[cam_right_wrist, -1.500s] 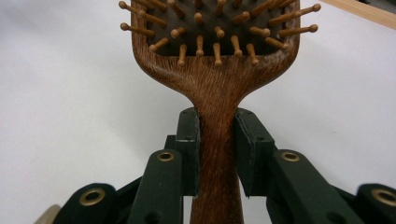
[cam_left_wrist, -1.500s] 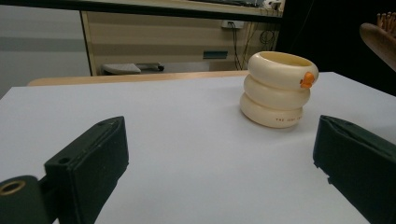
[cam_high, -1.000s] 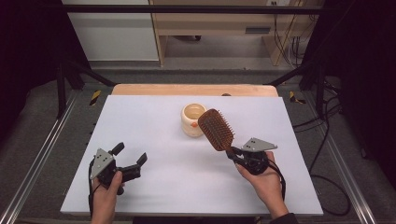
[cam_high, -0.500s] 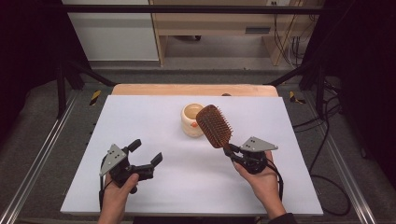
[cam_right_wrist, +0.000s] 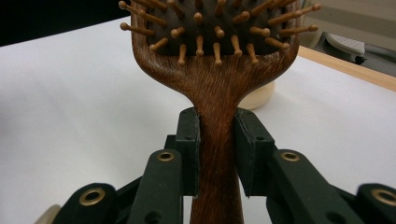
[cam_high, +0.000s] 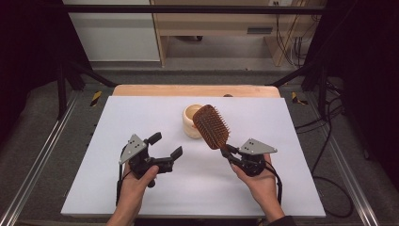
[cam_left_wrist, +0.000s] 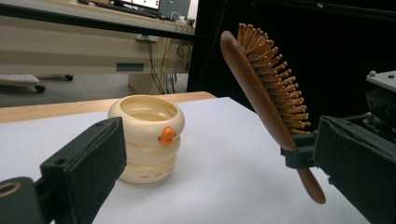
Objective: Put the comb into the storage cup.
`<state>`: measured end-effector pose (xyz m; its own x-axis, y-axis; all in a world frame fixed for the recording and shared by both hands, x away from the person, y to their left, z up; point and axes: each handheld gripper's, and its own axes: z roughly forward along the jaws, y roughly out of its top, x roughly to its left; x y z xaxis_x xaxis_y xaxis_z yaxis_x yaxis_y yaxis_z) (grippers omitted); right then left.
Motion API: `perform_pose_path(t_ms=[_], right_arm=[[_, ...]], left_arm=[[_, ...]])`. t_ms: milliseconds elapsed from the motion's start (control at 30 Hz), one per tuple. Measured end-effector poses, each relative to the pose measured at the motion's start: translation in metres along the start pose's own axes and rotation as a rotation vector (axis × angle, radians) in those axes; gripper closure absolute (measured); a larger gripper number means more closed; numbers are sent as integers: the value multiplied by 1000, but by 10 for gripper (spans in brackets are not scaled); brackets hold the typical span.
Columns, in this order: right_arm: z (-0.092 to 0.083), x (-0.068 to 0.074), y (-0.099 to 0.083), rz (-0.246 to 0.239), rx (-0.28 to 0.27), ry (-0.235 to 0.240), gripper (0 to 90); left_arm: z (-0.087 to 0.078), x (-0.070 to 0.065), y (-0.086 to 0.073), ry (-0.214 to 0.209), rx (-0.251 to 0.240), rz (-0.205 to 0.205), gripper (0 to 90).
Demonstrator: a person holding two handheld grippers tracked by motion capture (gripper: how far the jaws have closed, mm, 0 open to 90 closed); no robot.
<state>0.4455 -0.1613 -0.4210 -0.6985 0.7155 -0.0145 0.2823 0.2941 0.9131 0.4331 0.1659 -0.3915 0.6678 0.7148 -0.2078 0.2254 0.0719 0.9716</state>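
Left claw (cam_high: 165, 145) is hovering over the near-left part of the white table (cam_high: 117, 117), its jaws standing wide apart with nothing between them. In the left gripper view both black pads are framing the scene ahead, touching nothing. Cream ringed cup (cam_high: 193, 121) is sitting upright on the table past the middle, an orange knob (cam_left_wrist: 166, 135) showing on its side. Wooden hairbrush (cam_high: 211, 126) is tilting up just beside the cup, on its right, bristles facing the person, head raised off the table. Right claw (cam_high: 227, 151) is clamping the brush handle (cam_right_wrist: 217, 140); in the right gripper view both pads are pressing its neck just below the head.
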Motion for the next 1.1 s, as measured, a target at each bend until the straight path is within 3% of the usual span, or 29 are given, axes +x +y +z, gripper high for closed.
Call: perform_pose_path(t_ms=[567,800,1100], right_arm=[[1,6,2,-21,-33,16,730],[1,10,3,-28,-38,25,730],[0,13,4,-31,-47,34,730]], left_arm=[[30,-16,20,-73,15,-61,30],[33,-17,23,-65,12,-67,31],[35,-16,28,-64,4,-103,34]])
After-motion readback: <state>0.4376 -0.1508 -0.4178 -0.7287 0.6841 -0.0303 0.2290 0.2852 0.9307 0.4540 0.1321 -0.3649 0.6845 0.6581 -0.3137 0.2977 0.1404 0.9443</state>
